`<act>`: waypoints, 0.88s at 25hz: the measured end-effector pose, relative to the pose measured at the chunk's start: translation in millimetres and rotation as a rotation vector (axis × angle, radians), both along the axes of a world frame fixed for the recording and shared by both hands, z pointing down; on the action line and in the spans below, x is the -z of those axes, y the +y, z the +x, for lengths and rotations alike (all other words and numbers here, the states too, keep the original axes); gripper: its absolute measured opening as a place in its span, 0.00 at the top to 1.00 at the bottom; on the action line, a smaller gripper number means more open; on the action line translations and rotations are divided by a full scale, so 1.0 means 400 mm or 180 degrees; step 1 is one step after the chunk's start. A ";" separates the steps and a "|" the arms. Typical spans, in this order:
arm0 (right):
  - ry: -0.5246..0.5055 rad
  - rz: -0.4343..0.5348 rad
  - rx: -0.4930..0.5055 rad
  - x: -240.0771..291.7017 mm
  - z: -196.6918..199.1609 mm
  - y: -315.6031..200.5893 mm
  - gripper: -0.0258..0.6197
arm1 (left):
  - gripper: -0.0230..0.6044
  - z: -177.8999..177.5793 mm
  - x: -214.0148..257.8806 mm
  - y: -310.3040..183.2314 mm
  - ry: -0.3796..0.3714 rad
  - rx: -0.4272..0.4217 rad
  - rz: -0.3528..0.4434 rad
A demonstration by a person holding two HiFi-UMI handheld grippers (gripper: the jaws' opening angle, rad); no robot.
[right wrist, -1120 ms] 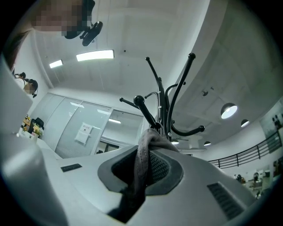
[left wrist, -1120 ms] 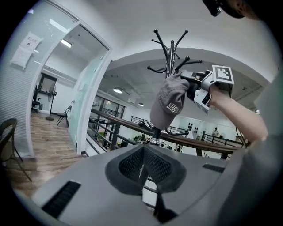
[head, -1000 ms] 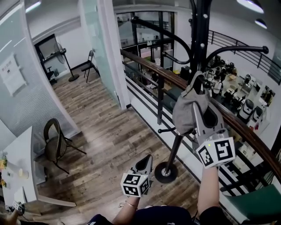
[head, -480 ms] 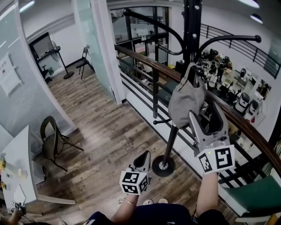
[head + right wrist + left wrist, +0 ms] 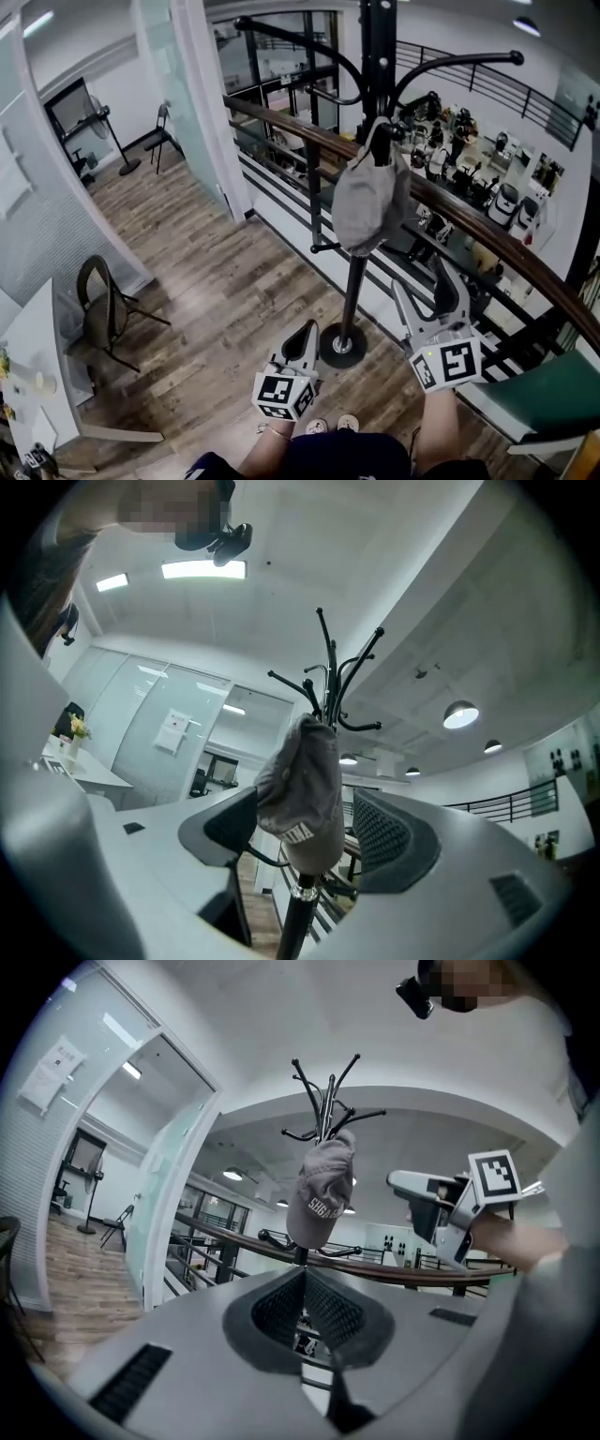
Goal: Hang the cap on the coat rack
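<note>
**Cap [image 5: 370, 199] on coat rack [image 5: 353, 292]: task looks complete**

We find the left gripper [image 5: 307, 330] with jaws closed on nothing and the right gripper [image 5: 424, 289] with jaws spread wide and empty. Both are below the cap and clear of it. The cap hangs from a hook. We judge nothing remains to do. A railing [image 5: 281, 117] stands just behind, obstructing nothing.

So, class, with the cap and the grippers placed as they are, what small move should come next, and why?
Probably just lower the right gripper away from the coat rack. The cap hangs there by itself, and the gripper's jaws stand open below it, not touching it, so nothing seems left to adjust.
</note>
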State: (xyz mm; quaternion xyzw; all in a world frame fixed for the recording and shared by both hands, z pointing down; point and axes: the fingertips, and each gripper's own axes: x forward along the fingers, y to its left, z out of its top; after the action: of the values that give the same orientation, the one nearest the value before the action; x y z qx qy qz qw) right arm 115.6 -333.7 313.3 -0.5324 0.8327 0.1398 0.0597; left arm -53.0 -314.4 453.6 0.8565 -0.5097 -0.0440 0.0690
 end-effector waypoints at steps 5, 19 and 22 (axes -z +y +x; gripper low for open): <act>-0.0028 -0.0264 -0.0223 -0.121 0.046 0.030 0.49 | 0.96 0.024 -0.025 0.021 -0.0040 -0.0075 0.0012; -0.0033 -0.1260 -0.0787 -0.476 0.145 0.137 0.51 | 0.96 0.071 -0.149 0.076 -0.0382 -0.0198 -0.0193; -0.0018 -0.1363 -0.0844 -0.511 0.154 0.142 0.51 | 0.96 0.070 -0.156 0.075 -0.0402 -0.0191 -0.0214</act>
State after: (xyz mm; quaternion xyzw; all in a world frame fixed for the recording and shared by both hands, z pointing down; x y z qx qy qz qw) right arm 177.2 -276.8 517.6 -0.6379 0.7661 -0.0346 -0.0709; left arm -25.0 -284.4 516.0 0.8696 -0.4883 0.0294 0.0666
